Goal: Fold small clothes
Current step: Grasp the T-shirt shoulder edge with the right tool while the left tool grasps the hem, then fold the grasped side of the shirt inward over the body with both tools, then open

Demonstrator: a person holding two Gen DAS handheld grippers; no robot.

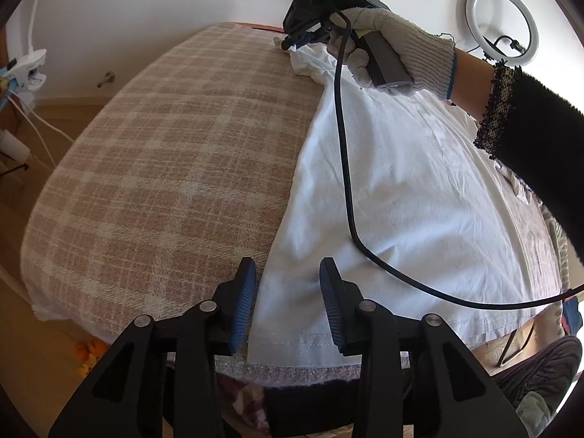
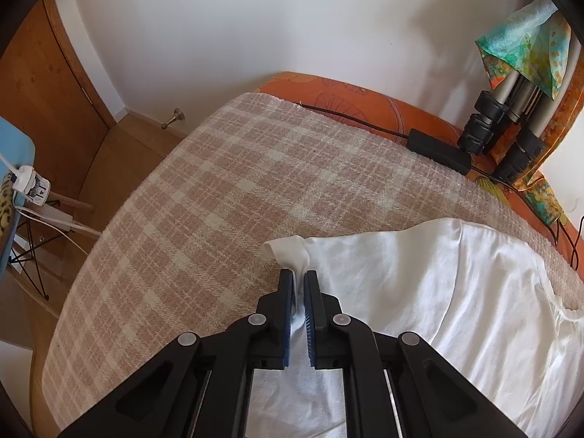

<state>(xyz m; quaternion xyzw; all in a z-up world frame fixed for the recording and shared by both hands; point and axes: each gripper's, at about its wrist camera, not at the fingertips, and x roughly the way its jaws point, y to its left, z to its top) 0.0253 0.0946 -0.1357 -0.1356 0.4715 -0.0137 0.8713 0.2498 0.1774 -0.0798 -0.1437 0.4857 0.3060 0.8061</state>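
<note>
A small white T-shirt (image 1: 401, 189) lies spread on the plaid blanket (image 1: 164, 168). My left gripper (image 1: 288, 273) is open, its jaws either side of the shirt's near left hem corner, just above the cloth. My right gripper (image 2: 299, 277) is shut on the shirt's left sleeve (image 2: 292, 252), pinching the white cloth between its blue pads. In the left wrist view the right gripper (image 1: 292, 42) shows at the far end of the shirt, held by a gloved hand (image 1: 394, 40). The shirt's neckline (image 2: 558, 299) shows at the right of the right wrist view.
A black cable (image 1: 346, 182) hangs from the right gripper across the shirt. A black power adapter (image 2: 438, 149) and tripod legs (image 2: 503, 124) sit at the bed's far edge on an orange sheet (image 2: 350, 98). A ring light (image 1: 500, 25) stands by the wall. A chair (image 2: 14, 182) stands left.
</note>
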